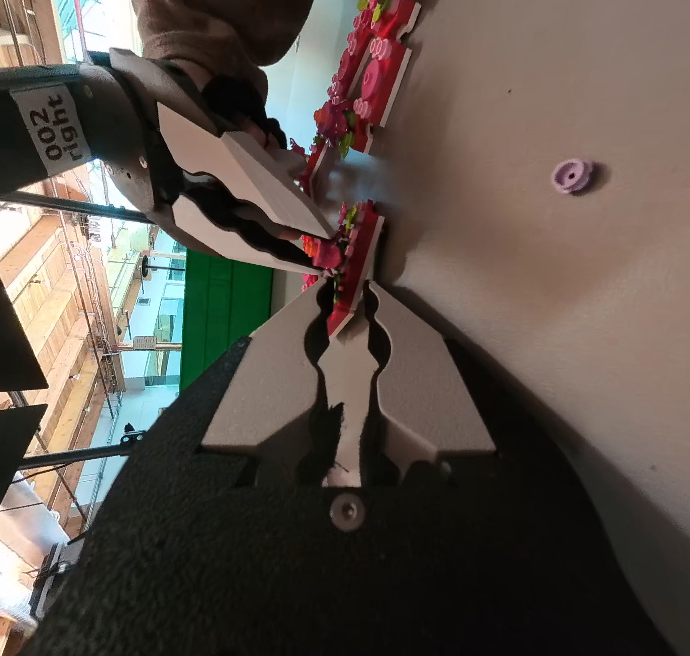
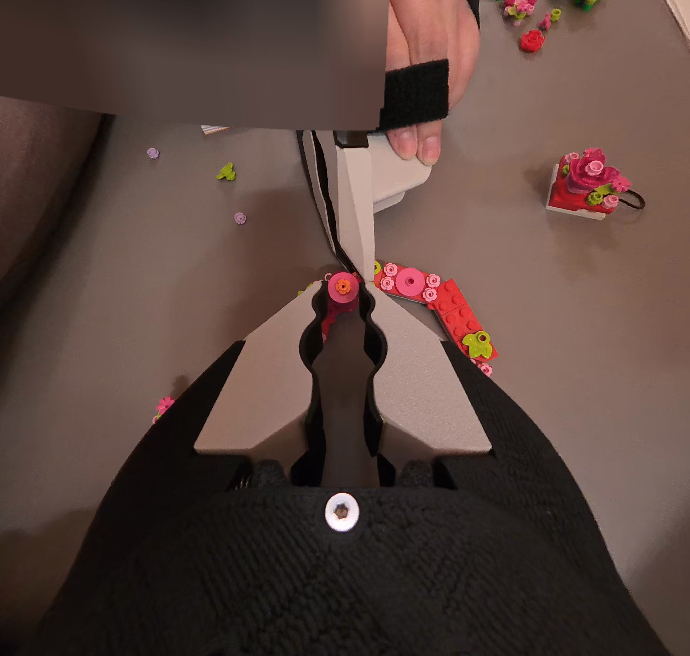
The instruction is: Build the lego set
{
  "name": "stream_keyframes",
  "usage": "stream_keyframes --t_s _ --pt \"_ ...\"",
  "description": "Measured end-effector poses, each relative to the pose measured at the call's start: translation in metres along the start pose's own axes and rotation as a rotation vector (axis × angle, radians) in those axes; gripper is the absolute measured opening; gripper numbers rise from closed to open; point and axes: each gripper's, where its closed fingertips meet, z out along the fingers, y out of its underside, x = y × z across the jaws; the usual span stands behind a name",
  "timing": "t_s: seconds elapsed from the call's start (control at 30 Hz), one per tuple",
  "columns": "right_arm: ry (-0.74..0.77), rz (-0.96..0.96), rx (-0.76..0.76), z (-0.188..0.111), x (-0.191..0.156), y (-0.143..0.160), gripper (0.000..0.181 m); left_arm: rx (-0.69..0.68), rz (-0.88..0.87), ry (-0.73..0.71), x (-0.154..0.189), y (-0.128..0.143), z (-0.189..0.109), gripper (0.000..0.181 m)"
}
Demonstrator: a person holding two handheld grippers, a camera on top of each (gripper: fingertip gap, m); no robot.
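On the grey tabletop (image 2: 112,302), at about nine o'clock from the middle of the right wrist view, lie loose small pieces: a pale lilac flower stud (image 2: 153,153), a lime-green leaf piece (image 2: 226,172) and a second lilac flower stud (image 2: 240,218), all well apart.

At the centre, the right gripper (image 2: 342,287) has its grey foam fingers narrowed around a round magenta flower disc with an orange centre stud (image 2: 342,286); both tips sit at the disc's edges, though true contact is hard to judge. The disc sits on the near end of the curved red lego plate assembly with white underside (image 2: 453,309), which runs off toward four o'clock, carrying a pink round disc (image 2: 410,281) ringed by small pink flowers and a lime leaf (image 2: 478,342).

From twelve o'clock, the left gripper (image 2: 364,278) comes down with its fingers drawn close together, tips at the same end of the assembly. In the left wrist view this left gripper (image 1: 345,285) is pinched narrowly on the red plate's edge (image 1: 353,294), while the right gripper (image 1: 324,255) reaches in from ten o'clock.

Toward two o'clock in the right wrist view stands a small red-and-white block topped with a magenta rose (image 2: 582,186).
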Motion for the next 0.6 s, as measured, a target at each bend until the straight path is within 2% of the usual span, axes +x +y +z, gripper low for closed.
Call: stream_keyframes --t_s 0.2,0.3,0.6 --pt "0.017 0.048 -0.017 0.0004 0.0006 0.0007 0.015 -0.025 0.005 -0.005 0.0001 0.0003 0.0 0.011" --pt "0.047 0.001 -0.027 0.0006 0.0002 0.0015 0.015 -0.018 -0.007 0.0 0.0002 0.0002 0.0001 0.011" --pt "0.114 0.043 0.029 0.0007 -0.0006 -0.0004 0.015 -0.016 0.044 -0.005 0.0006 -0.0005 -0.0003 0.011"
